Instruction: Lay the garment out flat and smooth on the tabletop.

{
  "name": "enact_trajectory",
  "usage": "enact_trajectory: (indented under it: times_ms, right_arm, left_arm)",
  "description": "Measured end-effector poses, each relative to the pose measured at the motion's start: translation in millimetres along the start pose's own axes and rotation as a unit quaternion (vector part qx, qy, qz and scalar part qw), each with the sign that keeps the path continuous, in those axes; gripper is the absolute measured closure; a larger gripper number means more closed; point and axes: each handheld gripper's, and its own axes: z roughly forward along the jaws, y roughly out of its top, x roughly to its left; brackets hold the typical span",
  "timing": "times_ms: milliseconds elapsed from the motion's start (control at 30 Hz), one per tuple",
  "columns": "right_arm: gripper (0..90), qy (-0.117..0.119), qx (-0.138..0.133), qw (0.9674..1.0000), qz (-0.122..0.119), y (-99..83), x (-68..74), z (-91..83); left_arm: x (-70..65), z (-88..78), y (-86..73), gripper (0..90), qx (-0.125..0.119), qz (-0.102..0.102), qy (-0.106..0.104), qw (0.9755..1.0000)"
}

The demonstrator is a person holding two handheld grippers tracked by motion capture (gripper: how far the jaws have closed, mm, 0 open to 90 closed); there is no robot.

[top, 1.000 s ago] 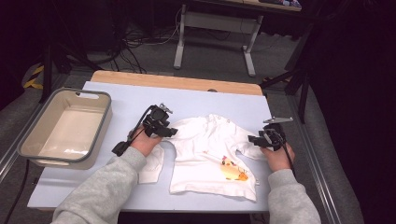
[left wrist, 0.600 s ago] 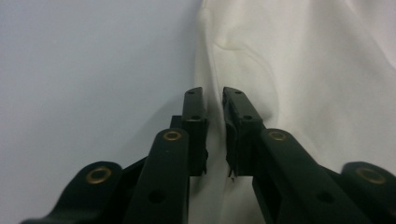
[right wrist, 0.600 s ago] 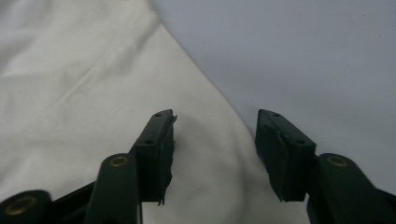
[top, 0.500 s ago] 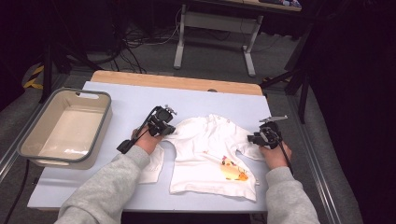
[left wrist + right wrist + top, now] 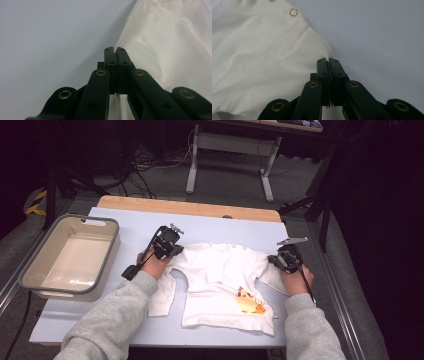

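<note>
A small white baby shirt (image 5: pixel 225 280) with an orange print lies flat on a pale blue table (image 5: pixel 210 227). The left gripper (image 5: pixel 173 249) pinches the shirt's left shoulder edge, its jaws having just closed on the fabric. The right gripper (image 5: pixel 274 260) has likewise just closed, clamping the right shoulder edge near a snap button (image 5: pixel 293 11). A grey-rimmed beige tub (image 5: pixel 107 227) sits at the table's left.

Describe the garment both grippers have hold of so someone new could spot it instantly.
On the pale blue table, right of the grey tub, lies a small white shirt spread flat. The left gripper and right gripper pinch its shoulders. It is the table's one cloth item, with an orange print near its hem.
</note>
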Motion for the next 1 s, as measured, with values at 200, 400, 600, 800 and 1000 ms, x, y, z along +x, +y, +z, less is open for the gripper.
enact_trajectory:
  times_ms: [200,400,600,800,1000]
  right_arm:
    - [88.4,-0.017,-0.011,0.9998,0.001,12.2,-8.6,-0.6]
    - [88.4,-0.045,-0.013,0.9989,0.008,23.8,-21.8,-1.2]
    - [70.6,-0.068,-0.007,0.9975,0.019,22.5,-24.7,6.2]
    - [56.4,-0.06,-0.014,0.9976,0.032,12.8,-28.7,-3.0]
    - [56.3,-0.057,-0.005,0.9974,0.043,-7.5,-39.1,-15.3]
  left_arm:
    - [7.2,-0.5,5.2,89.1,-0.014,-0.008,0.008,0.9998]
    - [10.2,3.9,15.0,89.0,-0.032,-0.014,0.026,0.999]
    - [12.3,9.6,16.3,68.8,-0.029,-0.031,0.018,0.9989]
    - [8.6,-5.0,10.8,52.6,-0.045,-0.037,0.003,0.9983]
    - [-1.0,-24.1,-5.4,52.8,-0.059,-0.026,-0.032,0.9974]
